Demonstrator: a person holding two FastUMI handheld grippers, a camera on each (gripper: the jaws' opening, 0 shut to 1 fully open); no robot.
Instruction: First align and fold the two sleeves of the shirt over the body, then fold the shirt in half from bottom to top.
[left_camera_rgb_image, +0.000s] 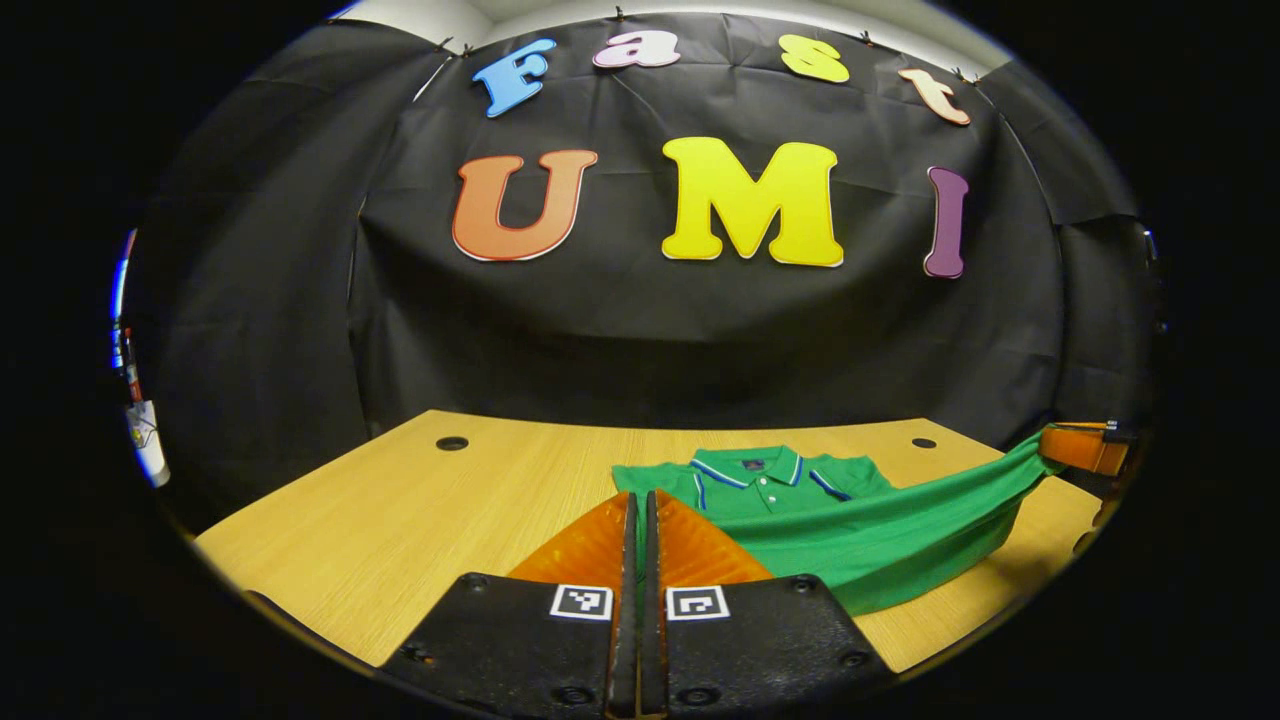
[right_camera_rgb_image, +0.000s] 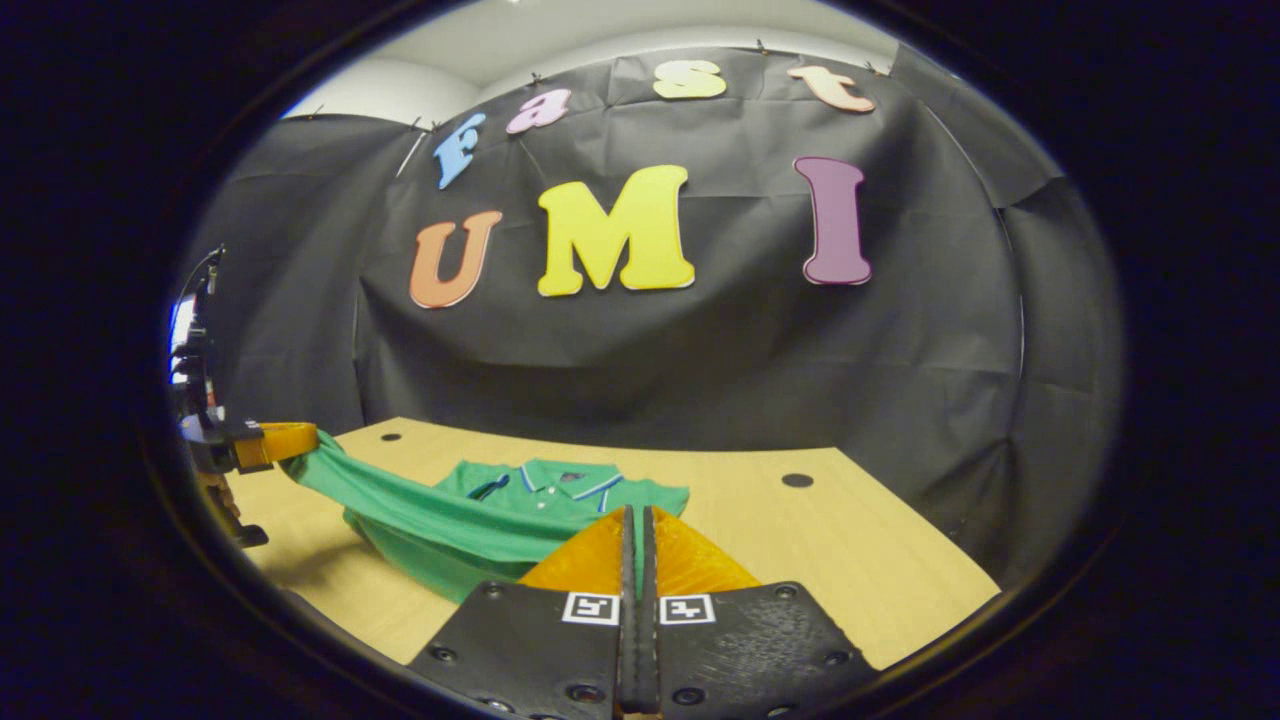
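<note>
Green shirt (left_camera_rgb_image: 850, 520) hangs stretched between my two hand-held grippers, left (left_camera_rgb_image: 640, 540) and right (right_camera_rgb_image: 636, 545), each clamped on a hem corner, collar lying flat on the desk (left_camera_rgb_image: 420, 520) beyond, so the fold goes away from me.

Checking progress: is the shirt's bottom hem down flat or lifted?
Lifted: both grippers hold the green shirt's hem stretched above the table, collar end flat.

Left tool (left_camera_rgb_image: 640, 500) and right tool (right_camera_rgb_image: 637, 515) both closed, raised level, well apart.
</note>
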